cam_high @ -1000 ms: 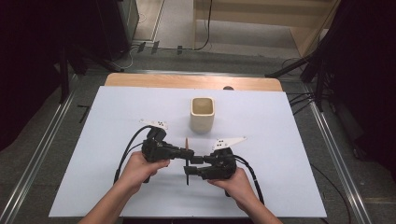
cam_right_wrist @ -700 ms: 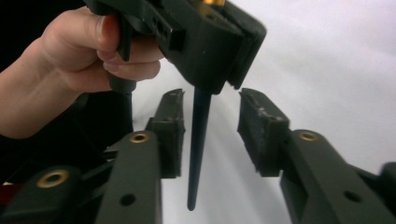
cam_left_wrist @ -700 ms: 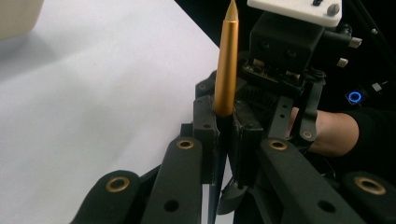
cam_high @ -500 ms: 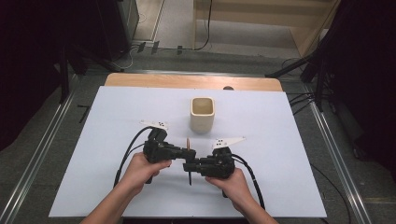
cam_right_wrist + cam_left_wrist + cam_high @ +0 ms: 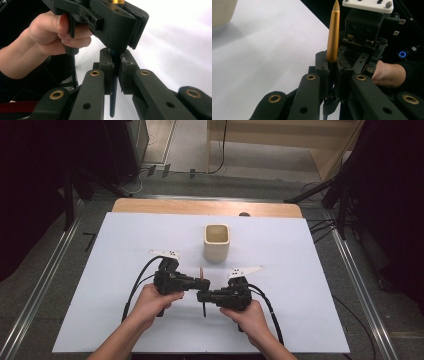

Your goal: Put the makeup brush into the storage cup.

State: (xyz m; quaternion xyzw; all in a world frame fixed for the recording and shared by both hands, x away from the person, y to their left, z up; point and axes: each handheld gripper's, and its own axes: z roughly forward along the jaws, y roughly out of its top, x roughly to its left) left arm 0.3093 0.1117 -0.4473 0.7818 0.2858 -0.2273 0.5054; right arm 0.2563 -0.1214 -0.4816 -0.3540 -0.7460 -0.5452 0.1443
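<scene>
Gold-coloured and tapered to a point, the upper half of the pen stands above my left gripper, whose jaws are clamped on it just where the gold meets the dark barrel. What has just changed is on the other side: the jaws of my right gripper have just been closing, and in the right gripper view they now press together on the dark lower barrel, which runs down between the pads. A second ago in the high view those jaws stood apart beside the pen; now both grippers hold the same object, one half each.

I judge this to mean the two-handed grip is complete, so the next step, probably pulling or twisting the halves apart or together, can begin. Which of these is intended I cannot tell.

The pen hangs above the white counter near its near edge, roughly central, well apart from the cream cup standing farther back.

Pose: both hands rest low at the near side, the left hand and right hand wrapped round their handles, the grippers pointing inward toward each other and nearly level, tips meeting at the pen, with the left one slightly farther from me than the right. Cables trail back toward the forearms.
</scene>
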